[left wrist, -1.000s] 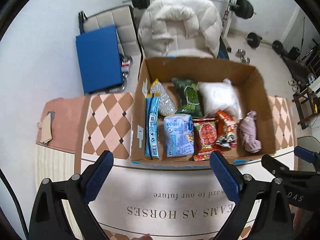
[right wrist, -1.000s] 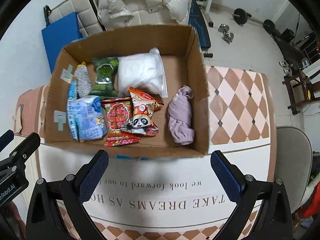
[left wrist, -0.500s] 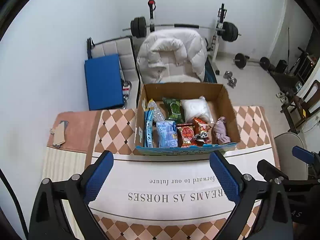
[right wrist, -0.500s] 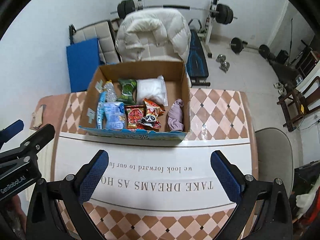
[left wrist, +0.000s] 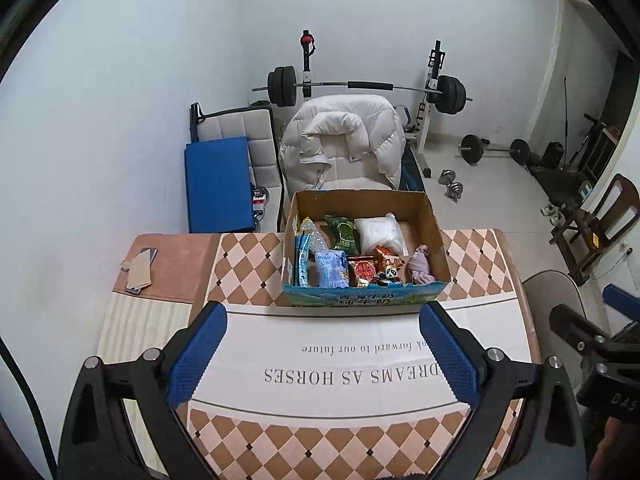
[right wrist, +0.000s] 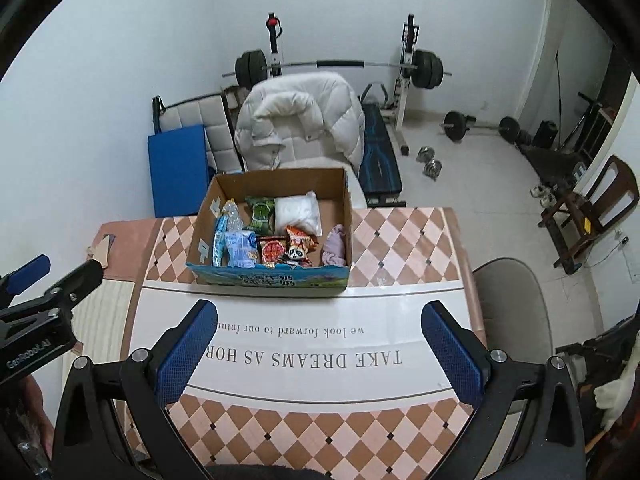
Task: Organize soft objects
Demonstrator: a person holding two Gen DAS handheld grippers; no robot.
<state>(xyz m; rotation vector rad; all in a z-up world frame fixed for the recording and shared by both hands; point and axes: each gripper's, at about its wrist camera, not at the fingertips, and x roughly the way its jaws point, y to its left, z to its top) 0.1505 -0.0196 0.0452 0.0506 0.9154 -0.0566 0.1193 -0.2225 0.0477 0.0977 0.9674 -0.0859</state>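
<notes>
A cardboard box [left wrist: 434, 236] [right wrist: 347, 204] stands at the far side of the table. It holds several soft things: a white bag [left wrist: 380, 232] [right wrist: 298, 212], a green packet [left wrist: 342, 232], a light blue pack [left wrist: 330, 268] [right wrist: 240, 246], red snack packets [left wrist: 362, 272] and a mauve cloth [left wrist: 420, 266] [right wrist: 335, 246]. My left gripper [left wrist: 322, 356] is open and empty, well back from the box. My right gripper [right wrist: 320, 352] is open and empty, also back from it.
The table has a checkered cloth with printed text [left wrist: 360, 376]. A phone and cardboard scrap [left wrist: 140, 270] lie at the left edge. Behind the table are a chair with a white jacket [left wrist: 344, 140], a blue mat [left wrist: 218, 184] and a weight bench.
Both grippers have pulled back and up from the box, which now looks smaller and farther away. Both stay open and empty.
</notes>
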